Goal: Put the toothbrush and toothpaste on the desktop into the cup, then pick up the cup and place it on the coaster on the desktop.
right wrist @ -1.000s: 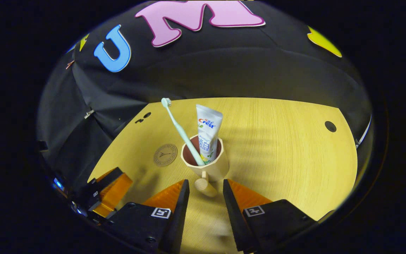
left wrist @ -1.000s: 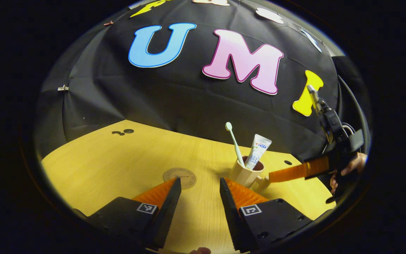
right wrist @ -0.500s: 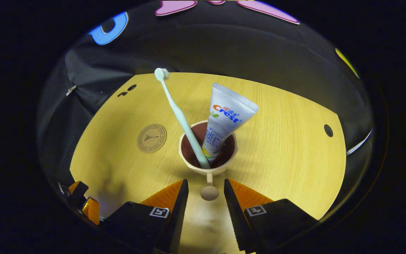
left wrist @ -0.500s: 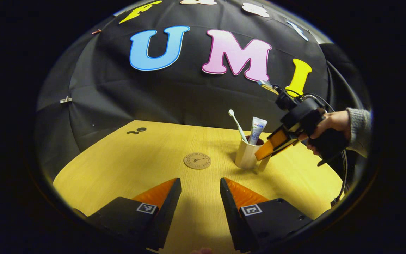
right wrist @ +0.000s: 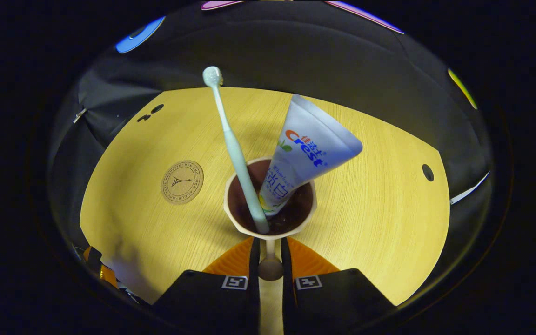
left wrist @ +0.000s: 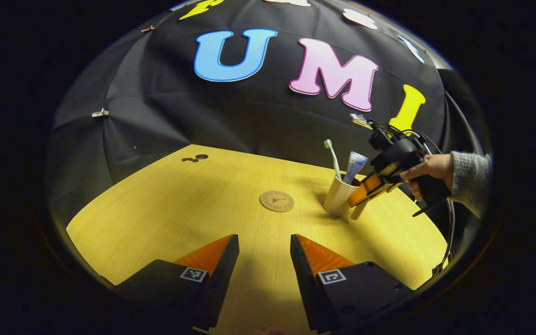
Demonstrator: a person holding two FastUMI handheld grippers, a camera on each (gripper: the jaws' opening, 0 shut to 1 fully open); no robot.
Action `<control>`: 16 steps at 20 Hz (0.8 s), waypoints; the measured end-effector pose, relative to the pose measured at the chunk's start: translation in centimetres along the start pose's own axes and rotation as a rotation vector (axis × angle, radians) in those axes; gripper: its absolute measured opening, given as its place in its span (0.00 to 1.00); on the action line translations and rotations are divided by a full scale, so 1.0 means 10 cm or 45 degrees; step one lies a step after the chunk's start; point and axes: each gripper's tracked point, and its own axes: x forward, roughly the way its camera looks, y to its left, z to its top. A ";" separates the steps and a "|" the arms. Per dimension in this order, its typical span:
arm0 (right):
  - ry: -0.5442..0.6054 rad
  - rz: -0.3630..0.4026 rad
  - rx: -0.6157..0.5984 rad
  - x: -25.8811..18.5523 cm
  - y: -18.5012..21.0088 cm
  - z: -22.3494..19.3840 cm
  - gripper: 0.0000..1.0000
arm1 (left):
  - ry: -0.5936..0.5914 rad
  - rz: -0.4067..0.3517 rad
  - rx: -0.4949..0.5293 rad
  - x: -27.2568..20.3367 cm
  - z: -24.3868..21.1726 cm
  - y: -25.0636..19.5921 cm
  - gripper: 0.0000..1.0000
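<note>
In the right gripper view, the right gripper (right wrist: 270, 253) has its 2 fingers drawn in against the cup's handle (right wrist: 270, 267), 1 on each side, clamping it. The cup (right wrist: 270, 204) stands on the desk (right wrist: 379, 223), directly ahead of the fingers, with its handle pointing back toward the camera. Inside it the toothbrush (right wrist: 235, 149) leans up and to the left, bristle head uppermost, and the toothpaste (right wrist: 307, 149) leans up and to the right, its flat crimped end on top. The 2 cross low in the cup. The round coaster (right wrist: 182, 182) lies flat on the desk to the left of the cup, near it but apart, with nothing on it.

In the left gripper view, the left gripper (left wrist: 263, 253) hovers over bare desk (left wrist: 165, 209) with its fingers spread apart and nothing between them. Farther off, the coaster (left wrist: 277, 201) lies left of the cup (left wrist: 338, 200), which holds the toothbrush (left wrist: 332, 158) and toothpaste (left wrist: 354, 165). The right gripper (left wrist: 363, 193), held by a hand (left wrist: 428, 170) in a grey sleeve (left wrist: 470, 179), reaches the cup from the right.
</note>
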 end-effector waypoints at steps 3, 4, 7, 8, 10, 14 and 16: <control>-0.027 0.037 0.011 0.01 0.03 0.00 0.15 | 0.001 0.018 -0.004 0.02 0.00 0.07 0.72; -0.035 0.050 0.022 0.00 0.03 0.02 0.15 | -0.003 0.018 0.001 0.01 -0.01 0.07 0.72; -0.059 0.068 0.022 -0.05 0.05 0.08 0.15 | -0.006 0.010 0.012 0.03 0.00 0.05 0.72; -0.064 0.076 0.017 -0.09 0.08 0.11 0.16 | -0.008 0.008 0.013 0.03 0.00 0.04 0.72; -0.081 0.098 0.004 -0.13 0.21 0.18 0.15 | -0.011 -0.001 0.016 0.03 -0.01 0.02 0.72; -0.087 0.154 -0.053 -0.16 0.55 0.34 0.15 | -0.020 0.003 0.015 -0.02 0.01 0.08 0.72; -0.090 0.178 -0.091 -0.15 0.73 0.41 0.15 | -0.023 0.010 0.011 -0.05 0.00 0.14 0.72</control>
